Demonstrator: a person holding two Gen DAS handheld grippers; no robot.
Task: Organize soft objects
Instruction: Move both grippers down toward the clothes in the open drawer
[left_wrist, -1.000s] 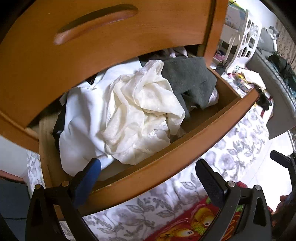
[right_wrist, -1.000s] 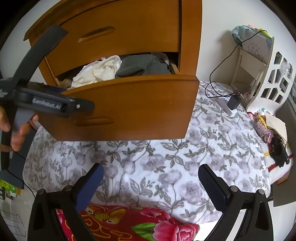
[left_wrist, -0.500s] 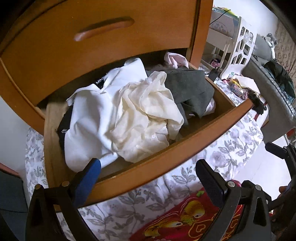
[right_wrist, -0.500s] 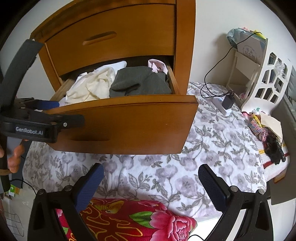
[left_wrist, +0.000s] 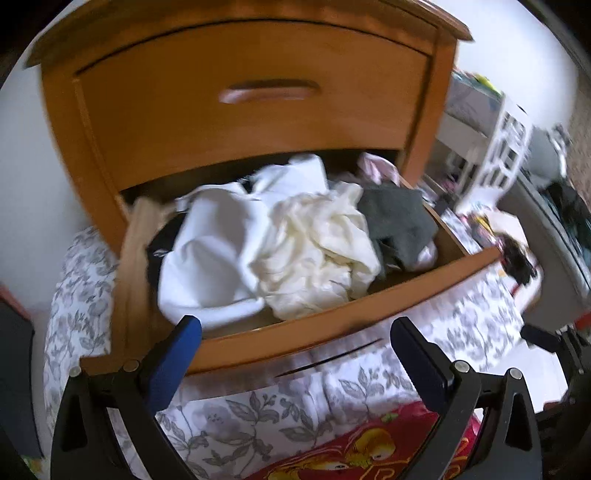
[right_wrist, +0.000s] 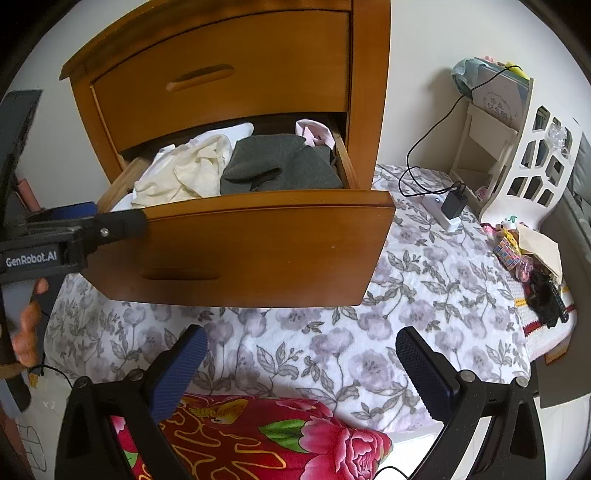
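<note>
- Clothes (left_wrist: 295, 243): a loose heap fills the open drawer (left_wrist: 332, 325) of the wooden cabinet (left_wrist: 258, 110). No garment is folded.
- Layout inside the drawer: a white garment (left_wrist: 210, 258) lies at the left end, a cream garment (left_wrist: 317, 247) in the middle, a grey garment (left_wrist: 399, 221) at the right end. A pink piece (right_wrist: 314, 131) shows at the back right corner.
- Handling, judged: all items look light, limp and non-fragile. They will sag and drag their neighbours when lifted. The cream garment appears thin and crumpled.
- Grip point, judged: pinch a raised fold on top of the cream garment, which rides highest in the drawer. Avoid catching two layers at once.
- Left gripper (left_wrist: 295, 354): fingers spread apart, empty, positioned just in front of the drawer's front panel.
- Right gripper (right_wrist: 301, 365): fingers spread apart, empty, held farther back from the drawer, over the flowered bedspread (right_wrist: 406, 295).
- Risk, judged: a sleeve may snag on the drawer's front panel.
</note>
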